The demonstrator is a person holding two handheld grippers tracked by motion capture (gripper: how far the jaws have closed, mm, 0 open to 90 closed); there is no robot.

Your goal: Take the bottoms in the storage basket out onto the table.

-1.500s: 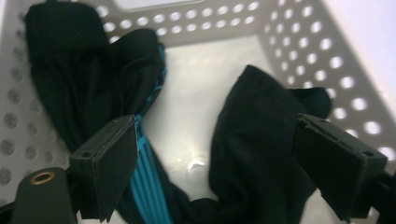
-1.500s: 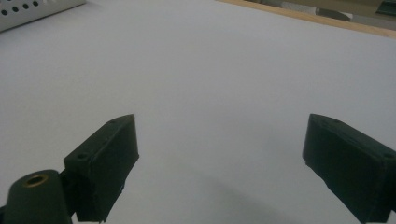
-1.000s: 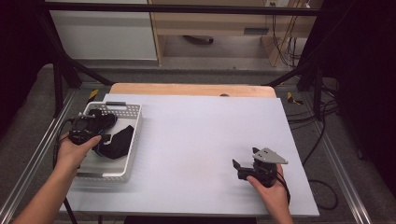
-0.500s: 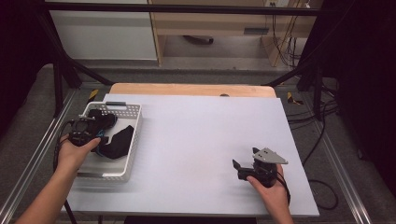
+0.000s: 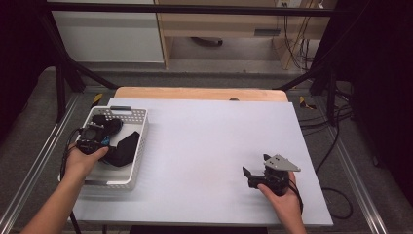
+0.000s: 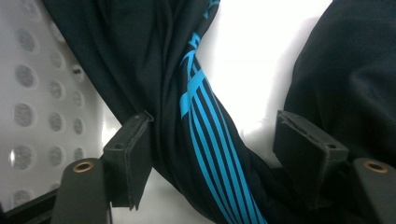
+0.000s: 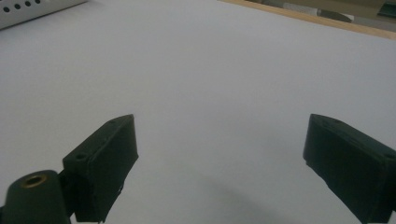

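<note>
My left gripper [image 5: 97,139] shifted slightly inside white perforated basket [image 5: 139,146] — small move only, toward near end. Its jaws have just been closing in on rolled black garment with blue stripes [image 6: 210,140] — fabric sits between them, left pad touching cloth, right pad with sliver of basket floor showing beside it. Black cloth bundle [image 5: 124,148] beside gripper looks a bit rearranged, edge now lying closer to basket's right wall.
</note>
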